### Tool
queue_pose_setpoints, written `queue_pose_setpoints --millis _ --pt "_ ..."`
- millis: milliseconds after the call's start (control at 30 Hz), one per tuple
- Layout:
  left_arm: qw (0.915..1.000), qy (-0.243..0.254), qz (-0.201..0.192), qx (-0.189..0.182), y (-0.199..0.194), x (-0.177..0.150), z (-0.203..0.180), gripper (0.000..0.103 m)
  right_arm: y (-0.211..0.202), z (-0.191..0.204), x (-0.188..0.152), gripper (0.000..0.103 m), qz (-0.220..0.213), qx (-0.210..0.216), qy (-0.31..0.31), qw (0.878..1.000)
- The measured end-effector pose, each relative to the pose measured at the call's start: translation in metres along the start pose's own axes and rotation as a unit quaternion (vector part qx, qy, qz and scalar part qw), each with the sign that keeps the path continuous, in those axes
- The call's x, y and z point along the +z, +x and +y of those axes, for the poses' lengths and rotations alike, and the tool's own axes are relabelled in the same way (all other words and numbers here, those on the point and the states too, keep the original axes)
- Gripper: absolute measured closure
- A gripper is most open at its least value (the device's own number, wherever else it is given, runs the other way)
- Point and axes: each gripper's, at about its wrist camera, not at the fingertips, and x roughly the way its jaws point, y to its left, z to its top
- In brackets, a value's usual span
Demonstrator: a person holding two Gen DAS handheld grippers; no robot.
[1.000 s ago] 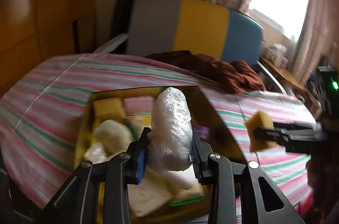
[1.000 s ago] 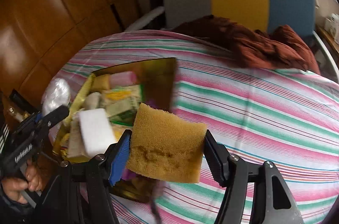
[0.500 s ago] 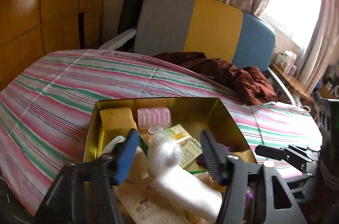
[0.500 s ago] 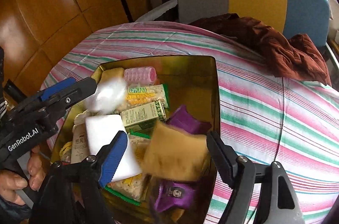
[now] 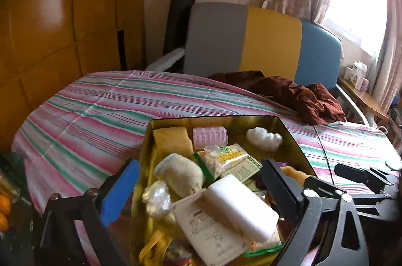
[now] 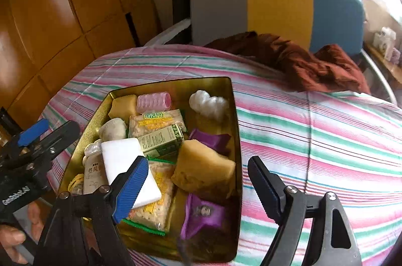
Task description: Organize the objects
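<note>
A gold tin [image 6: 235, 130] [image 5: 291, 132] sits on the striped tablecloth and holds several items. A white plastic-wrapped bundle [image 6: 209, 102] [image 5: 263, 139] lies at its far right corner. A yellow sponge [image 6: 204, 168] lies at its right side, on purple packets. A white foam block [image 6: 125, 165] [image 5: 241, 205], snack packs, a pink curler [image 6: 153, 101] and another yellow sponge [image 6: 123, 106] also lie inside. My left gripper [image 5: 198, 190] is open and empty over the tin's near left part. My right gripper [image 6: 196, 188] is open and empty over the tin's near edge.
A crumpled dark red cloth [image 6: 301, 62] lies at the table's far edge, before a grey, yellow and blue chair back [image 6: 273, 4]. Wooden panelling [image 6: 62, 14] stands at the left. Oranges [image 5: 3, 210] show at the far left.
Both grippers opened. The left one let go of the wrapped bundle and the right one let go of the yellow sponge; both now lie in the tin.
</note>
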Motion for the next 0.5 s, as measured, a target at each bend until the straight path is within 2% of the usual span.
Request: queue_pose_setpoints --millis 267,500 --pt "0.9999 -0.010 -0.002 0.007 -0.032 -0.017 0.004 0.000 -0.022 0.007 -0.027 0.020 -0.017 -0.022 0.004 1.000" --pt "0.9992 -0.006 0.004 0.040 -0.040 -0.034 0.004 0.000 -0.028 0.009 -0.037 0.020 -0.019 -0.032 0.005 0.999"
